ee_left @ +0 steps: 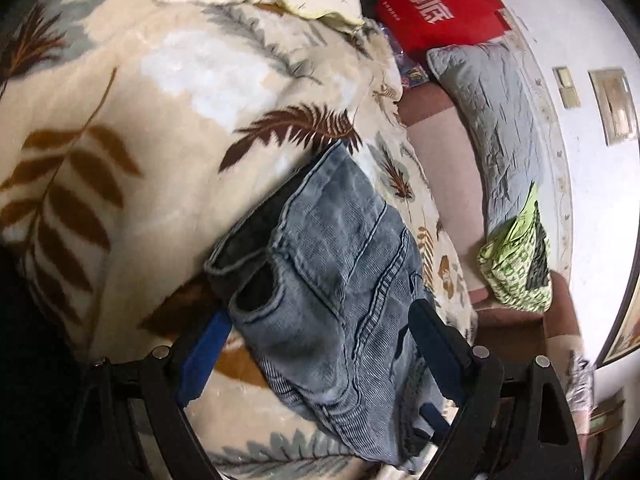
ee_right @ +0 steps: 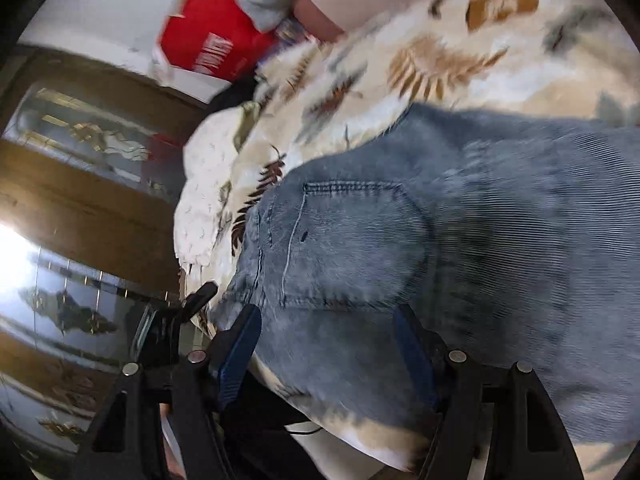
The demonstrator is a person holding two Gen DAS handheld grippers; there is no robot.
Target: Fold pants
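Folding looks well along: the jeans [ee_left: 332, 280] lie on the leaf-print blanket [ee_left: 120, 128] as a compact bundle, not spread out flat.

- Left view: both leg cuffs [ee_left: 256, 284] sit stacked on top of the bundle, openings facing the camera, so the legs appear doubled back over the body of the jeans. Bundle lies near the blanket edge that drops toward the brown sofa seat [ee_left: 444, 160].
- Right view: back pocket [ee_right: 348, 240] faces up, denim flat on the blanket, near the edge closest to the camera. View is motion-blurred, so fine detail is unclear.
- Left gripper [ee_left: 320, 344]: fingers spread wide, one on each side of the bundle, straddling it. Not pinching anything as far as I can see; can't tell if the pads [ee_left: 204, 352] touch the cloth.
- Right gripper [ee_right: 328, 344]: fingers also spread, denim lying between them. No pinch visible.

Judgement on what's left: at most one more fold or a tidy-up. Layers look uneven, cuffs are bunched and skewed against the bundle edge, so squaring and flattening probably remain. Can't confirm total fold count; lower layers are hidden.

Clutter, not in play: red box [ee_left: 436, 4], grey pillow [ee_left: 492, 120] and green patterned bag [ee_left: 516, 264] at the far side of the sofa.
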